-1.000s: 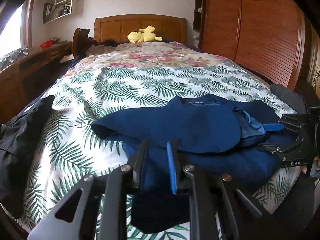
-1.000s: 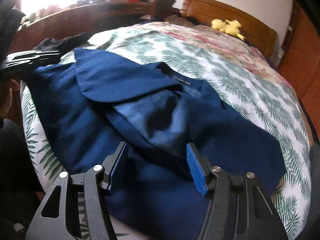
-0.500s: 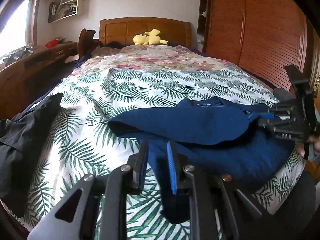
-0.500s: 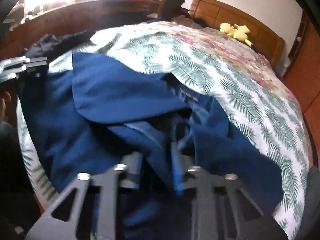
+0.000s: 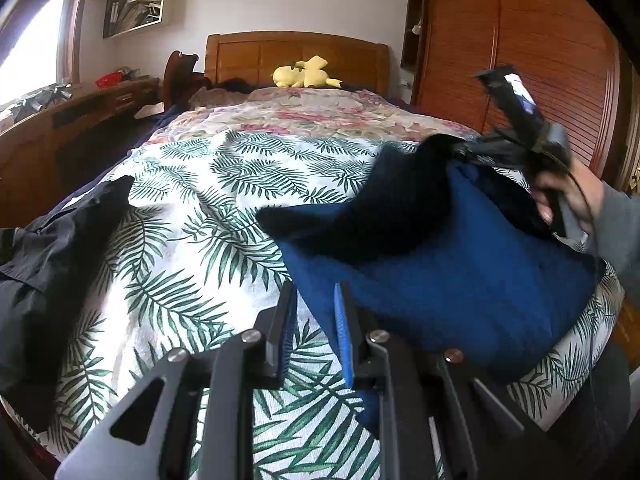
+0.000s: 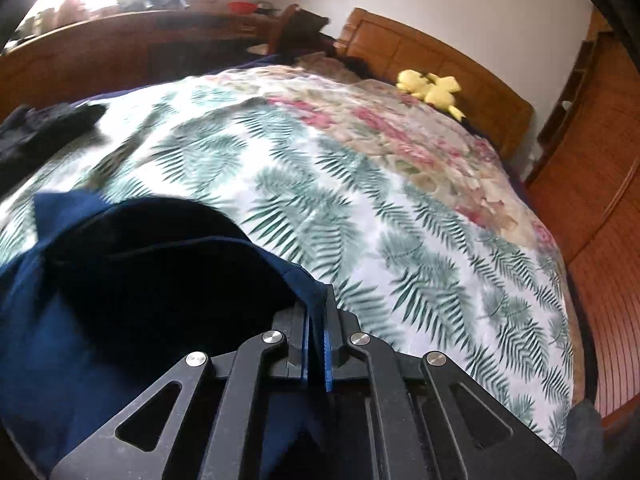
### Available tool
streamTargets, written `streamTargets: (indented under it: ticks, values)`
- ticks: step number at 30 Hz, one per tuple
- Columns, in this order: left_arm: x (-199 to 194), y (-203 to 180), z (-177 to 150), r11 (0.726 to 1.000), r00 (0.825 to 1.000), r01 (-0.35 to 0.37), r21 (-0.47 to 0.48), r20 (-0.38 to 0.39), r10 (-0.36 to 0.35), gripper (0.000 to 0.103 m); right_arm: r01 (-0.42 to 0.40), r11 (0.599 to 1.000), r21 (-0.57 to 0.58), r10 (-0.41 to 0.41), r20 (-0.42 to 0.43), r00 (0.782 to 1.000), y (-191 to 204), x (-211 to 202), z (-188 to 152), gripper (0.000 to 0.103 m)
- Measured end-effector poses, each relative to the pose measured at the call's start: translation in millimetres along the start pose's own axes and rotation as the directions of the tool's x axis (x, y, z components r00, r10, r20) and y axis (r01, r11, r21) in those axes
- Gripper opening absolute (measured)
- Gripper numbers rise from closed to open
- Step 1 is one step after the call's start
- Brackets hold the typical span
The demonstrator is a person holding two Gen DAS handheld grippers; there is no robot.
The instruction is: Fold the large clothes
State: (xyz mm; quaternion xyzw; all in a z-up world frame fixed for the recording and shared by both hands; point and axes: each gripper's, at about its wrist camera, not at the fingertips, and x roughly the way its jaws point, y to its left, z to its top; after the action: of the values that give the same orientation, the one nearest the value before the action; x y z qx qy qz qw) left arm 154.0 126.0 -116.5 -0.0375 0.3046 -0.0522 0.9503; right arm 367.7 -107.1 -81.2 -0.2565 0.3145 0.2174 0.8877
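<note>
Blue, heavy-looking cloth, a large navy garment (image 5: 460, 280), lies on the fern-print bedspread (image 5: 192, 240) at the foot of the bed. Seen from the left wrist, the left tool (image 5: 314, 332) is nearly closed on its near hem, anchoring it. Beyond the garment, the right tool (image 5: 504, 152) lifts an edge.

From the right wrist, that tool (image 6: 316, 344) is clamped on a fabric fold, probably to carry it over.

Leaf-print bed (image 5: 208, 216); navy garment (image 5: 460, 280)
</note>
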Motion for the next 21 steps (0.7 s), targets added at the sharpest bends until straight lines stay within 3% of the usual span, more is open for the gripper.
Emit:
streamTargets:
  ticks: [6,7,8,10,11,12,16,21]
  values:
    - [-5,-2,2,1.0,1.0,0.012,-0.003,0.018,-0.012,0.016,0.078,0.997,0.004,-0.078,-0.046,0.996,-9,33,22,0.003]
    - [-7,-2,3,1.0,1.0,0.015,-0.003,0.024,-0.015,0.016,0.056,0.998,0.028,-0.054,-0.072,0.996,-11,38,24,0.004]
    - [-9,-3,3,1.0,0.999,0.019,-0.002,0.032,-0.019,0.016,0.056,0.998,0.028,-0.054,-0.072,0.996,-11,38,24,0.009]
    - [-12,-6,5,1.0,0.999,0.023,0.002,0.045,-0.023,0.016,0.053,0.997,0.047,-0.049,-0.082,0.995,-11,36,21,0.027]
    - [-14,-7,6,1.0,0.998,0.025,0.004,0.049,-0.025,0.016,0.048,0.997,0.052,-0.044,-0.073,0.996,-11,30,19,0.044]
    - [-15,-9,7,1.0,0.998,0.027,0.007,0.056,-0.027,0.016,0.036,0.998,0.059,-0.032,-0.064,0.997,-11,24,17,0.05]
    - [-19,-21,10,0.999,0.997,0.036,0.026,0.073,-0.038,0.016,-0.029,0.996,0.087,0.031,-0.024,0.999,-15,-9,3,0.051]
    - [-18,-44,13,0.997,0.994,0.062,0.053,0.087,-0.067,0.016,-0.084,0.994,0.071,0.085,-0.01,0.996,-22,-55,-44,0.053]
